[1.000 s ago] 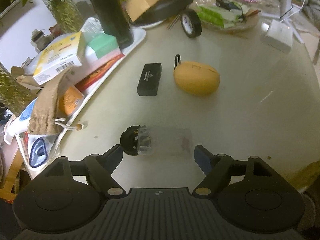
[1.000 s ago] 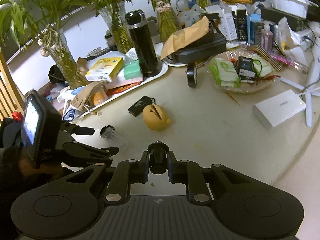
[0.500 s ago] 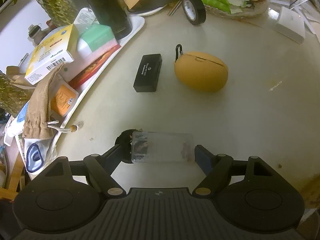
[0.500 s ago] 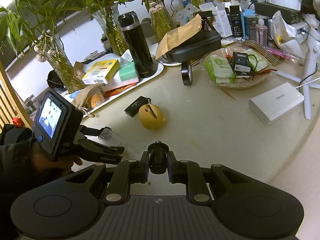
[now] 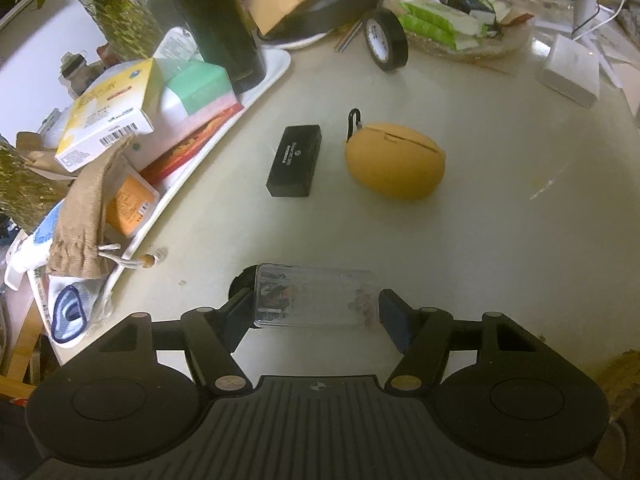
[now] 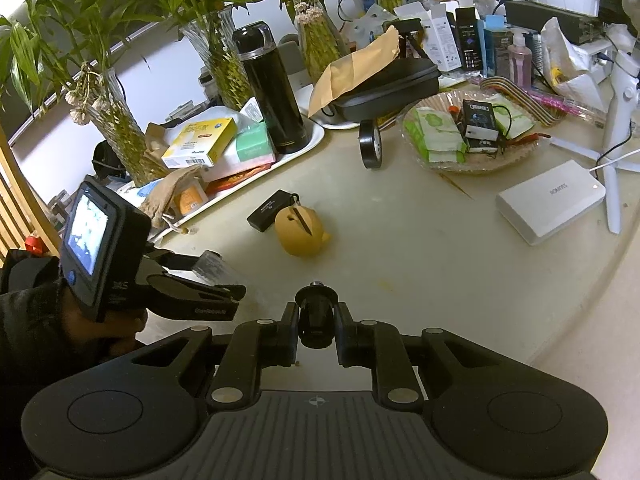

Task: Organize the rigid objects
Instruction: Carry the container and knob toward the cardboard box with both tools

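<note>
- Grasping is the step in hand: left gripper [image 5: 316, 312] jaws are closing around the clear plastic rectangular box [image 5: 316, 296] lying near on the cream tabletop [image 5: 480, 220], the right pad not yet touching
- Next move calls for a firm squeeze, then a lift
- Right gripper [image 6: 318, 320] pinches a small black cylindrical knob [image 6: 318, 314]
- Box contents look blurred; the black round thing at its left end is half hidden

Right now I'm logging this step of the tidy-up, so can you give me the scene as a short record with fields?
left gripper: jaws closing around the clear plastic box, which lies on its side between them
right gripper: shut on a small black knob
table: black case beside yellow pouch, apart
tray: black flask upright, boxes stacked beside it
tape roll: on edge
</note>
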### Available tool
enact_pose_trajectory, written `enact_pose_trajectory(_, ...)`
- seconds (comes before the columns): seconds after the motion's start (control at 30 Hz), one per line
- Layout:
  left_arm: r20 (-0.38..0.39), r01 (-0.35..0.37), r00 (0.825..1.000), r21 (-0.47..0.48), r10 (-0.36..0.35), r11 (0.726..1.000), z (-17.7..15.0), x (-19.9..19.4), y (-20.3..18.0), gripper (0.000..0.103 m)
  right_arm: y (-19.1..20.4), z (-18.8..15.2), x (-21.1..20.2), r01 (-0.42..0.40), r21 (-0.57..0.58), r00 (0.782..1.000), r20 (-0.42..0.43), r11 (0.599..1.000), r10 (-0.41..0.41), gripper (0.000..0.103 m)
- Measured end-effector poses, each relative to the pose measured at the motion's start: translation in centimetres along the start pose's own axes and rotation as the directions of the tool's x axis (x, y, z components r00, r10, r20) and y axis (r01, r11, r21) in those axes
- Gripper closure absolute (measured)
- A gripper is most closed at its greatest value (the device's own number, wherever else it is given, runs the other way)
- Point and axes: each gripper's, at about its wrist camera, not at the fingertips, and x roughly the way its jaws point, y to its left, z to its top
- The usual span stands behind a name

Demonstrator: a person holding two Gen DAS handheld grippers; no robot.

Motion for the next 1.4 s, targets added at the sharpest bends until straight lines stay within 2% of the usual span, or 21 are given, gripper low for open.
enact_pose_trajectory(0.37, 0.112, 0.092, 0.990, -0.067, -0.085, 0.993, -0.3, -3.7, 1.9, 0.036, 0.9, -0.2, 0.0, 0.027, -0.014, 1.000, -0.004, 1.000, -0.027, 0.082)
enact_pose_trajectory(0.6, 0.190, 0.182, 0.968, -0.091, -0.162, 0.979, -1.2, -6.8, 3.2, 0.036, 2.2, -0.4, -0.2, 0.029, -0.049, 1.000, 0.002, 0.998, -0.029, 0.082)
enact_pose_trajectory(0.77, 0.235, 0.235, 0.948, -0.065, -0.214, 0.970, -1.8, -9.0, 3.6, 0.036, 3.2, -0.3, -0.5, 0.002, -0.072, 1.000, -0.007, 0.997, -0.002, 0.082)
enact_pose_trajectory(1.13, 0.273, 0.299, 0.918, -0.006, -0.286, 0.954, -3.4, -12.9, 4.3, 0.036, 5.6, -1.1, -1.4, -0.021, -0.166, 0.998, -0.055, 0.986, 0.012, 0.082)
enact_pose_trajectory(1.4, 0.265, 0.307, 0.916, 0.025, -0.302, 0.952, -5.2, -14.5, 4.7, 0.036, 6.8, -1.9, -2.1, -0.021, -0.238, 0.994, -0.106, 0.971, -0.004, 0.082)
